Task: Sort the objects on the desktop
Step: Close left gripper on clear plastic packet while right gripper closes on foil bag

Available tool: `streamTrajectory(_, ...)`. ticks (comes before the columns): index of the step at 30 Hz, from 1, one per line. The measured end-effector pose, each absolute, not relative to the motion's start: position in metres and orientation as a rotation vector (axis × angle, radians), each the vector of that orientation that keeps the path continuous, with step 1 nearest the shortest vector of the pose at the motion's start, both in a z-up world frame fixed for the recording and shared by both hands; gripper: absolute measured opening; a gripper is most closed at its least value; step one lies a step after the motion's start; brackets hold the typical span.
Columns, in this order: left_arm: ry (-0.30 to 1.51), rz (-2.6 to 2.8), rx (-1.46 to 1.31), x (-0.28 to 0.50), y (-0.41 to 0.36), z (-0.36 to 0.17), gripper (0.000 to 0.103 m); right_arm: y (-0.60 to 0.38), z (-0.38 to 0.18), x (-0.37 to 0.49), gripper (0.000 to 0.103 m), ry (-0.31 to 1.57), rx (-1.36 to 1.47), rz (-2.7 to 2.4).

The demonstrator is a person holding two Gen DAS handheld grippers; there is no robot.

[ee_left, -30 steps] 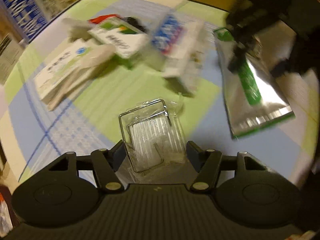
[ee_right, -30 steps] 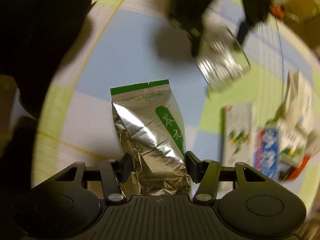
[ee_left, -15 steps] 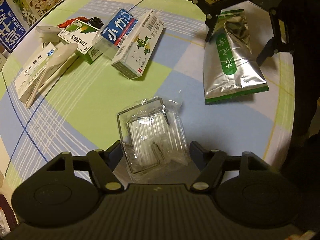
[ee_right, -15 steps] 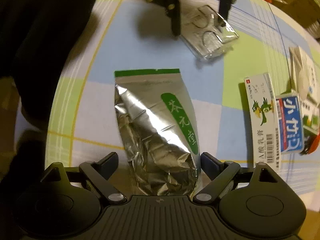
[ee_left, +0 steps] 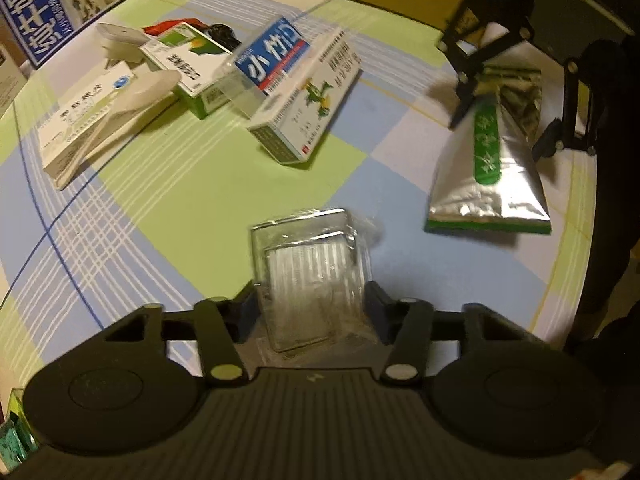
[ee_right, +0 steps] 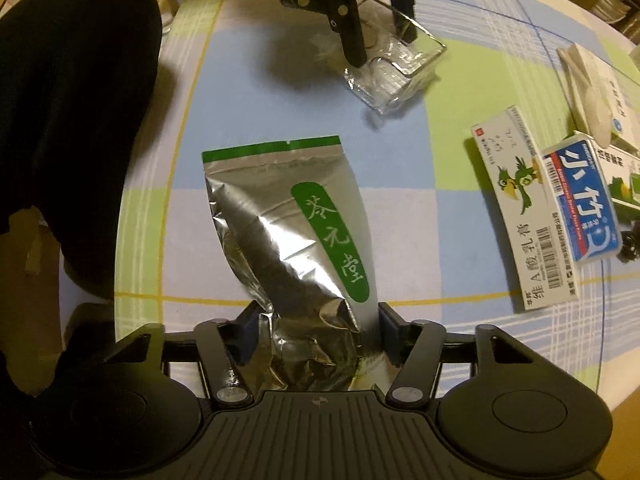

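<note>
At the bottom centre of the left wrist view the left gripper (ee_left: 310, 312) is closing, its fingers narrower than half a second ago and now hugging the sides of the clear plastic packet (ee_left: 310, 264), though whether the pads press it I cannot tell; the packet lies on the checked tablecloth (ee_left: 192, 184), more blurred than before. At the bottom centre of the right wrist view the right gripper (ee_right: 316, 328) is closing too, its fingers drawn in against the crumpled end of the foil pouch (ee_right: 288, 216), which fills more of the frame than a moment ago; pad contact is unclear. Farther off, in the upper left of the left view, the pile of boxes (ee_left: 280, 80) sits where it was.
</note>
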State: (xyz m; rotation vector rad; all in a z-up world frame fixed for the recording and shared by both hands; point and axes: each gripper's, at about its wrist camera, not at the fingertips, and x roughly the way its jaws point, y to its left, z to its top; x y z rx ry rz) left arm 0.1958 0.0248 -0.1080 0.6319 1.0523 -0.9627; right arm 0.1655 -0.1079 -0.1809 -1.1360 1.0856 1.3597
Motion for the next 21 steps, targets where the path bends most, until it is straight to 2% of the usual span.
streamTrajectory(5,1.061,-0.962,0.647,0.196,0.024,-0.105,0.036,-0.108,-0.177,0.157,0.059,1.077,-1.15,1.35)
streamTrajectory(7,1.063,-0.956,0.652,0.194,0.023,-0.106,0.036,-0.103,-0.178,0.159,0.065,1.08,-1.142,1.348)
streamTrajectory(10,1.078,-0.935,0.633,0.192,0.027,-0.106,0.039,-0.096,-0.181,0.163,0.066,1.106,-1.102,1.338)
streamTrajectory(11,1.084,-0.931,0.62,0.193,0.028,-0.106,0.039,-0.093,-0.181,0.165,0.066,1.109,-1.098,1.335)
streamTrajectory(15,1.109,-0.907,0.594,0.194,0.027,-0.106,0.038,-0.085,-0.175,0.167,0.052,1.101,-1.097,1.333)
streamTrajectory(17,1.101,-0.903,0.601,0.193,0.026,-0.103,0.035,-0.08,-0.172,0.167,0.05,1.104,-1.089,1.338)
streamTrajectory(19,1.082,-0.902,0.607,0.191,0.026,-0.099,0.027,-0.084,-0.165,0.159,0.049,1.096,-1.101,1.333)
streamTrajectory(21,1.065,-0.893,0.632,0.188,0.025,-0.097,0.026,-0.089,-0.156,0.159,0.048,1.089,-1.097,1.323)
